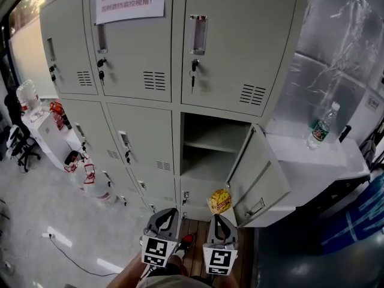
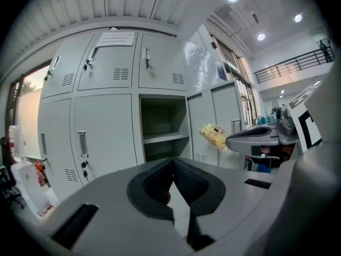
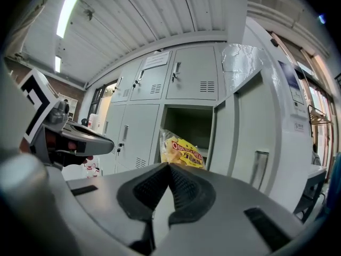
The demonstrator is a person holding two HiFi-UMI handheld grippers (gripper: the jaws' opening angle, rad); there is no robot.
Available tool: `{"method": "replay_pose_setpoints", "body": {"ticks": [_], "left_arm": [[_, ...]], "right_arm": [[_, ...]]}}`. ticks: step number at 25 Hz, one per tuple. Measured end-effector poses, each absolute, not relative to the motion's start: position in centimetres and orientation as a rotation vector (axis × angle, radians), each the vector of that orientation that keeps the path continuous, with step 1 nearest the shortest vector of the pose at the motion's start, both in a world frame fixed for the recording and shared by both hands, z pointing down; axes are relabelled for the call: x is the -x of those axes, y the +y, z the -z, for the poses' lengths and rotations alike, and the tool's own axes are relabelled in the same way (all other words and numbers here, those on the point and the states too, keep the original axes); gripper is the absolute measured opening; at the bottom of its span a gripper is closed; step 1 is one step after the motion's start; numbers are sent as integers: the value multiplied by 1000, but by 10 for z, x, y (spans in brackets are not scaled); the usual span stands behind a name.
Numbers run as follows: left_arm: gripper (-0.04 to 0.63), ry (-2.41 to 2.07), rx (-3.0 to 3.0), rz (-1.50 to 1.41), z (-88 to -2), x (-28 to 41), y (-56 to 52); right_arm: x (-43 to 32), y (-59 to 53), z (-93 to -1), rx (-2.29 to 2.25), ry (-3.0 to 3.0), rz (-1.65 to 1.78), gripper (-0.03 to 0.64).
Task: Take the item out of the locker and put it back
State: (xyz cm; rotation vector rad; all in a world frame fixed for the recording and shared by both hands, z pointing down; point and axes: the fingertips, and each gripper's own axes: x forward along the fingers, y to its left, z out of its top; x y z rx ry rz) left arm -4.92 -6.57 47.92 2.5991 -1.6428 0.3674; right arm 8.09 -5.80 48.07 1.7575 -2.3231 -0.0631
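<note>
a yellow crinkled plastic snack bag (image 1: 219, 200) with red print is held in the air outside the locker. its lower edge is pinched between the closed jaws of the right gripper (image 1: 218, 218). in the right gripper view the bag is seen standing up just above the meeting jaw tips. it is placed near and in front of the open compartment (image 1: 210, 155) of the pale grey metal locker bank (image 1: 138, 47). just to its right the grey compartment door (image 1: 259, 179) is swung outward. a bare inner shelf (image 1: 211, 141) is seen inside the compartment. just left of the right gripper, the left gripper (image 1: 169, 211) is held with its jaws closed together and nothing between them. further right, a clear plastic water bottle (image 1: 323, 125) with a green label is stood upright on a white desk (image 1: 300, 161).
</note>
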Motion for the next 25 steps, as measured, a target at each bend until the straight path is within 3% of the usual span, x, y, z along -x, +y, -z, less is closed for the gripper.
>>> {"method": "replay_pose_setpoints", "body": {"ticks": [11,25], "left_arm": [[23,-1750,-2474,-361,-492,89,-109],[23,-1804,-2369,-398,-516,115,-180]], "right_arm": [[-43,-155,-490,-1643,-2370,94,18],[-7,-251,-574,-1469,-2353,-44,18]]}}
